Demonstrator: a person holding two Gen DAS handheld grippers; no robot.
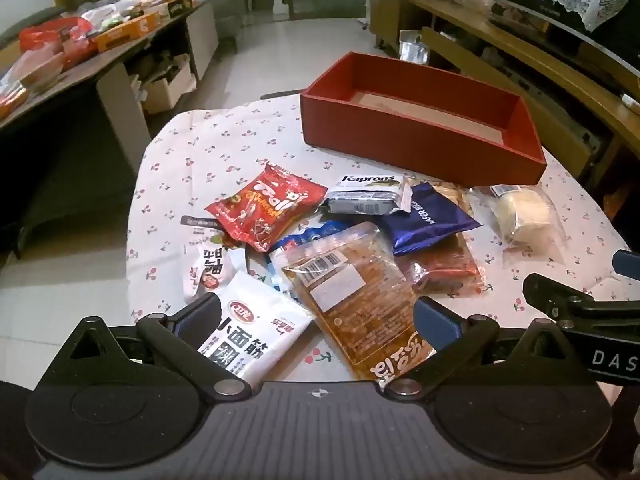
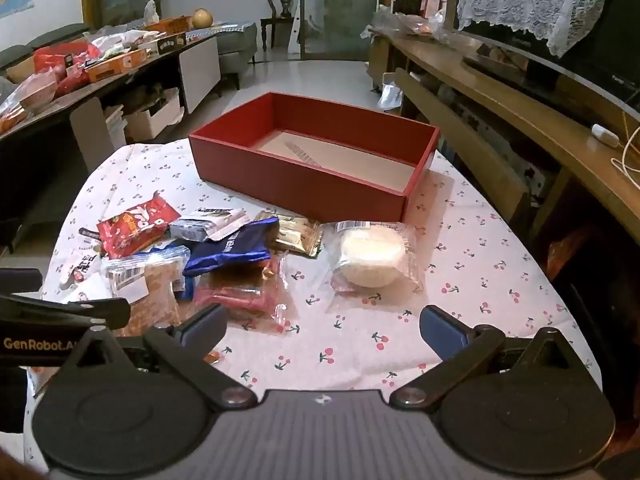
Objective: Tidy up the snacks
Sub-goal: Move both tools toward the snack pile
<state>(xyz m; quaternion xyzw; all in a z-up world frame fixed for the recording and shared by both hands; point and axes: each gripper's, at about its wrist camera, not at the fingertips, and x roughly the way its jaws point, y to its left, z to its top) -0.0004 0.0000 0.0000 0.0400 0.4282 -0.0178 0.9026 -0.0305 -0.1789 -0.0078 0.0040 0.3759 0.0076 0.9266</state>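
Closest in, the left gripper point(image 1: 316, 316) hangs over the near edge of the snack pile with its jaws spread wide and nothing between the pads; beneath it lie a white packet with black characters point(image 1: 252, 332) and a clear orange-brown packet with a barcode label point(image 1: 356, 292). The right gripper point(image 2: 322, 330) is likewise released, wide apart, over bare cherry-print tablecloth point(image 2: 480, 272), with the pile off to its left.

Just beyond the right gripper sits a round pale cake in clear wrap point(image 2: 372, 256), apart from the rest. To its left, a clear pack of red sticks point(image 2: 244, 292) lies partly under a dark blue wafer packet point(image 2: 232, 248). Past those are a gold wrapper point(image 2: 298, 234), a grey-and-white Kaprons pack point(image 1: 366, 196) and a red snack bag point(image 1: 268, 204), all touching or overlapping.

Farther back on the table stands the red box point(image 2: 300, 184), open-topped, only its cardboard floor showing, well clear of both grippers.
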